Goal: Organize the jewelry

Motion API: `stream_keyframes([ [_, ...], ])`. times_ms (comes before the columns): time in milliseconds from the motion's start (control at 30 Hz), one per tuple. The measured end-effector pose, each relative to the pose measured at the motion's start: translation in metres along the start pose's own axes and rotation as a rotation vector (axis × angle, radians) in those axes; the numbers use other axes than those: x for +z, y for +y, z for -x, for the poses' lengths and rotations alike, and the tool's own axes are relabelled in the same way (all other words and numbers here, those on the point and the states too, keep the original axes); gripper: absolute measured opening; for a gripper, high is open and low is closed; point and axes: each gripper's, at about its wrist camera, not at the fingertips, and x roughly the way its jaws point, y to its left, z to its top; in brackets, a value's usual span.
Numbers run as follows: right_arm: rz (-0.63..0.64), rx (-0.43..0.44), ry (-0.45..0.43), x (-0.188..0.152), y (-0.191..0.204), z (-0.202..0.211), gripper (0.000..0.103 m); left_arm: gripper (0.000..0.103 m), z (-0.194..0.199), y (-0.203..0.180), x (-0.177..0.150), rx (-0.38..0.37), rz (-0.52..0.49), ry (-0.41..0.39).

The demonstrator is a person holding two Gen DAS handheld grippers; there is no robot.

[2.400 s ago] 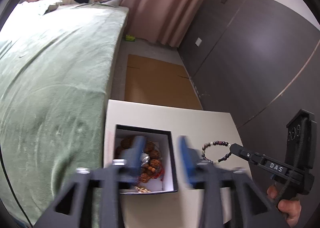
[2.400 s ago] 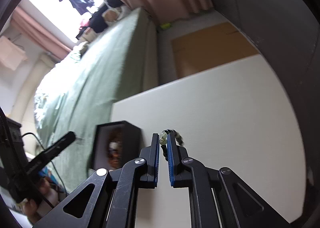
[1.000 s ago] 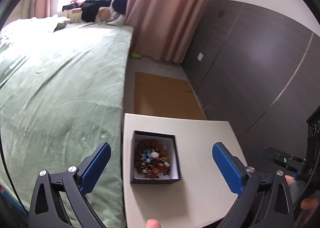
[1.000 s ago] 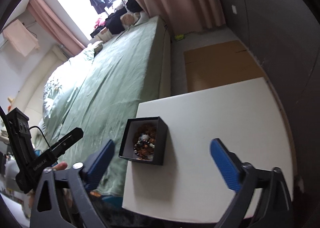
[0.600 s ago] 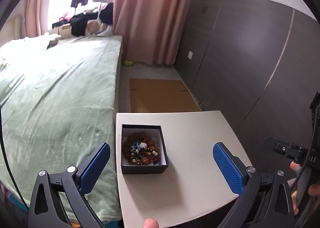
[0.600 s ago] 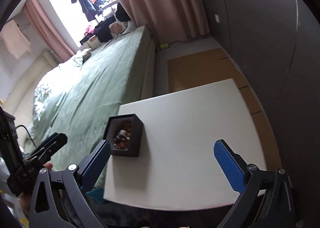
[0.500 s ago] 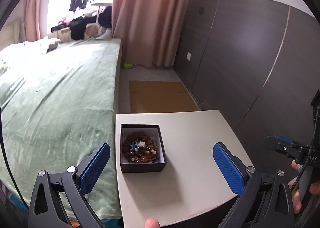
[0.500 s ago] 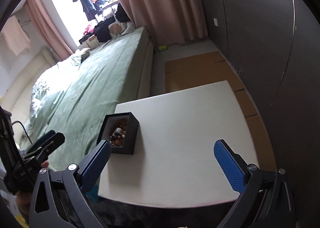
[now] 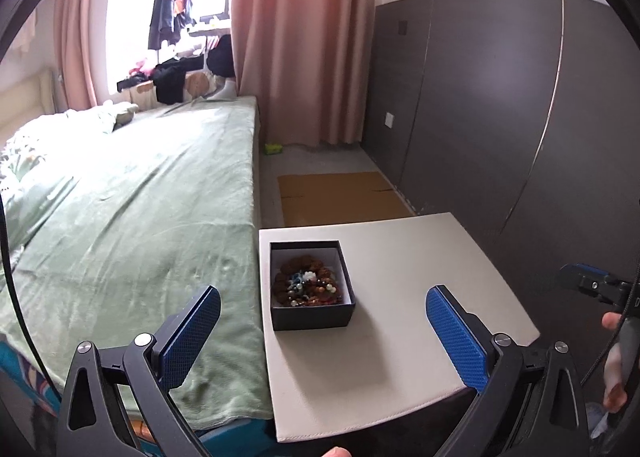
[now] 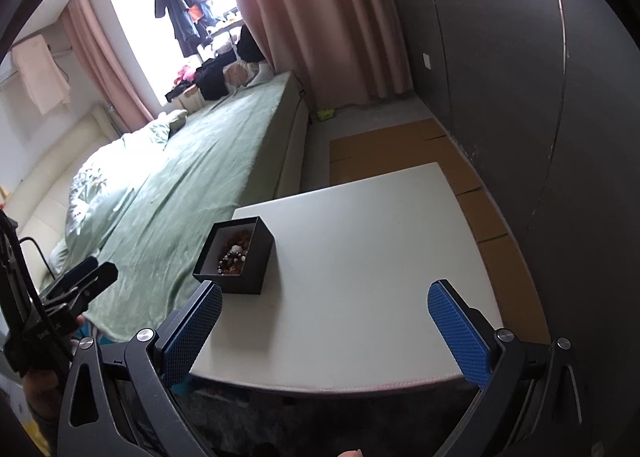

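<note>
A small black box (image 9: 311,315) with a white lining stands on the left part of a white table (image 9: 400,341). It holds a heap of beaded bracelets (image 9: 306,287), brown, red, white and blue. The box also shows in the right wrist view (image 10: 256,261) with the beads (image 10: 234,253) inside. My left gripper (image 9: 320,337) is open wide and empty, held back above the table's near edge. My right gripper (image 10: 326,331) is open wide and empty, also back from the box. The right gripper's tip (image 9: 588,283) shows at the far right of the left wrist view.
A bed with a green blanket (image 9: 132,225) runs along the table's left side. A flat cardboard sheet (image 9: 340,197) lies on the floor beyond the table. A dark panelled wall (image 9: 500,117) stands on the right. Pink curtains (image 9: 304,41) hang at the back.
Earlier my right gripper was shut on a bead bracelet beside the box. Now both grippers are open, empty and pulled back and up, and the bracelet lies in the box.
</note>
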Motion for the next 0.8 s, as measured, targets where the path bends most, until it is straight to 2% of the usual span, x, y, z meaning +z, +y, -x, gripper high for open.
stream_keyframes([
  [233,0.009,-0.038,-0.031,-0.011,-0.005,0.005,0.103,0.102,-0.001,0.003,-0.002,0.016,0.002,-0.002],
  [800,0.071,-0.018,-0.008,-0.015,0.016,-0.006,0.103,0.102,-0.002,0.001,-0.005,0.026,-0.002,0.01],
])
